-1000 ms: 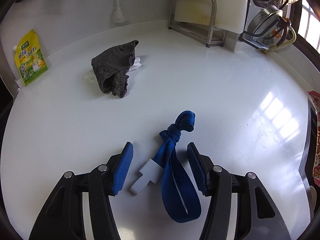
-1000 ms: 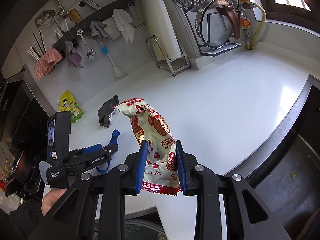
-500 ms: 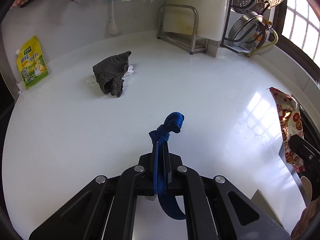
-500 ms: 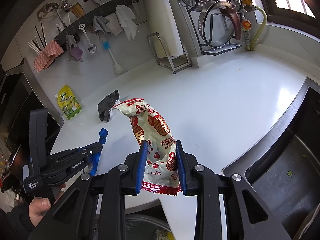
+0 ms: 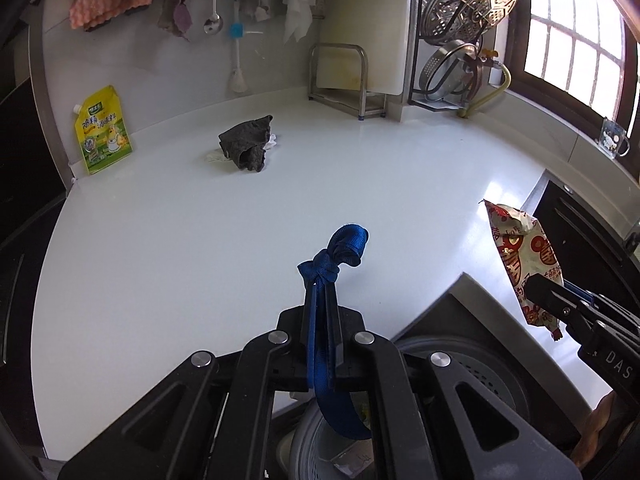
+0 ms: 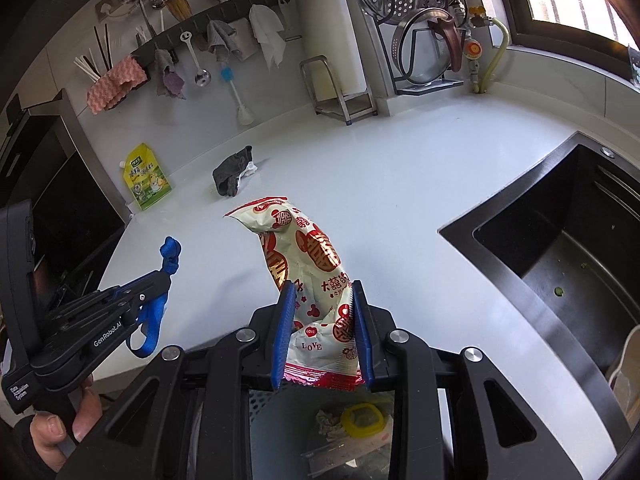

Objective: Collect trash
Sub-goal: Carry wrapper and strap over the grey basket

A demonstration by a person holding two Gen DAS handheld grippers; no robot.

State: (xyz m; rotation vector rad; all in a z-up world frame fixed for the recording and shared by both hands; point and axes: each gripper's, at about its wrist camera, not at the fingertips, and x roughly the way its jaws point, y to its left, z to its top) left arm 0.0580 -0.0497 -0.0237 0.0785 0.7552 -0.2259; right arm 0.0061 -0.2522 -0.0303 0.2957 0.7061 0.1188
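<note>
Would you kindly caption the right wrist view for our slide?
Right gripper holds a red-and-white snack wrapper above the trash bin.

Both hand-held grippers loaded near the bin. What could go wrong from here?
1. The left hand-held gripper pinches the blue strap partway along; its loop hangs low over the bin and may catch on the rim or cling to the pads at release.
2. The right hand-held gripper holds only the snack wrapper's bottom end; the light wrapper could drift past the opening.
3. The two grippers sit close together, so they might bump.
</note>
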